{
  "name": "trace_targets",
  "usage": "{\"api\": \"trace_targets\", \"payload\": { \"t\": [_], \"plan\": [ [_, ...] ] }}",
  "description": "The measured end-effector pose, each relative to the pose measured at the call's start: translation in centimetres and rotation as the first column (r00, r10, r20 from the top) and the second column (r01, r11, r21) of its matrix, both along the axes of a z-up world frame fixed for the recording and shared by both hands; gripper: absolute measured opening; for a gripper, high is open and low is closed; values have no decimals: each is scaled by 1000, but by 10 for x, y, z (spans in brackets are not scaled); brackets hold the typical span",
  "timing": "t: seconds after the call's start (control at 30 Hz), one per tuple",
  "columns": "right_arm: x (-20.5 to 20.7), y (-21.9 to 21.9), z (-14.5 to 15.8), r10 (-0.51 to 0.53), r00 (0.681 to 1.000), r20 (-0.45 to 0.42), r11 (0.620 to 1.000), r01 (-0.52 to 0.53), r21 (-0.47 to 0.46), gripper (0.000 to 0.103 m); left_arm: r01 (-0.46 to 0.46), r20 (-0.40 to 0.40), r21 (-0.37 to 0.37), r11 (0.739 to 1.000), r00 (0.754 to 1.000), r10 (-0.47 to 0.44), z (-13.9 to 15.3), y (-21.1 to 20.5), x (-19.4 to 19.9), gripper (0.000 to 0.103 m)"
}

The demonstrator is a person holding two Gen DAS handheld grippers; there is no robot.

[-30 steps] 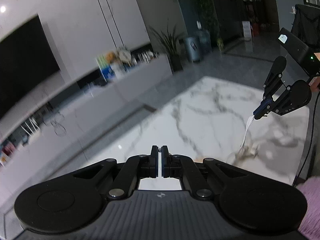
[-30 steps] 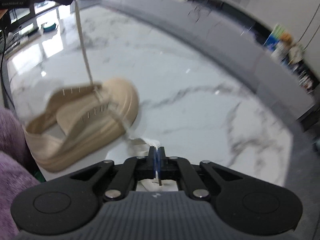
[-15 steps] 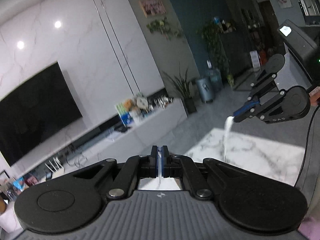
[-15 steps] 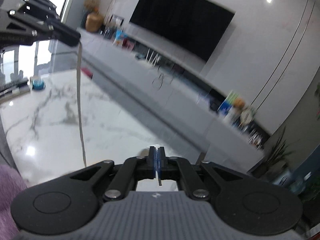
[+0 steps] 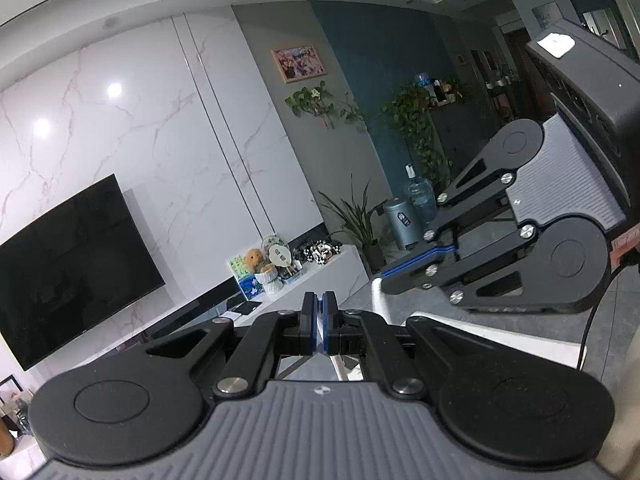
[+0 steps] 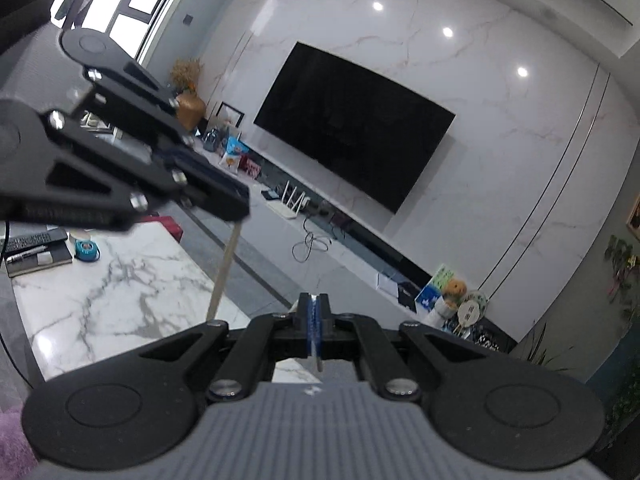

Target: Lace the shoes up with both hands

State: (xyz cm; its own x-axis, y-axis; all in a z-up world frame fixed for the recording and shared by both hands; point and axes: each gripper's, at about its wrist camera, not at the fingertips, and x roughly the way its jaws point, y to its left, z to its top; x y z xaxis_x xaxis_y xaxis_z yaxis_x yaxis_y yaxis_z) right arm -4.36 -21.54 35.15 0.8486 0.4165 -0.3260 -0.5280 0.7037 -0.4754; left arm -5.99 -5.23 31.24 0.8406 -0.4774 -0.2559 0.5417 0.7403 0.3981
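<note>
My left gripper (image 5: 319,307) is shut on one end of the beige shoelace (image 6: 224,268), which hangs straight down from its tip toward the marble table (image 6: 120,300). In the right wrist view this left gripper (image 6: 239,209) is up at the left. My right gripper (image 6: 314,309) is shut on the other lace end (image 6: 319,358), which pokes out under its pads. From the left wrist view the right gripper (image 5: 385,280) hovers close by at the right, with lace (image 5: 378,298) hanging below its tip. Both are high above the table. The shoe is out of sight.
A remote, notebooks and a blue tape roll (image 6: 86,250) lie at the table's far left end. Beyond the table run a long low cabinet (image 6: 352,248) and a wall TV (image 6: 352,128). A purple sleeve (image 6: 12,444) shows at the bottom left.
Both grippers rose, drawing the lace ends up. The shoe and most of the table dropped out of view. The two grippers now stand closer together.
</note>
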Motion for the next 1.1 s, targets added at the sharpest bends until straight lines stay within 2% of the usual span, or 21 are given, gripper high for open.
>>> {"api": "trace_targets", "payload": {
  "t": [0.3,0.67,0.87,1.1],
  "plan": [
    [-12,10,13,11,1000,15,1000,-11,7,2,-5,5,-21,1000,1000,6,11,2,-4,1],
    [2,14,0,4,1000,5,1000,-4,6,2,-50,14,-12,999,999,50,1,13,9,0],
    [43,-3,-35,-68,996,-62,998,68,-1,2,-157,2,7,988,988,157,-26,44,35,0],
    [99,-25,-120,-113,969,-219,994,109,-30,2,-189,-100,98,977,975,199,-94,76,68,0]
  ]
}}
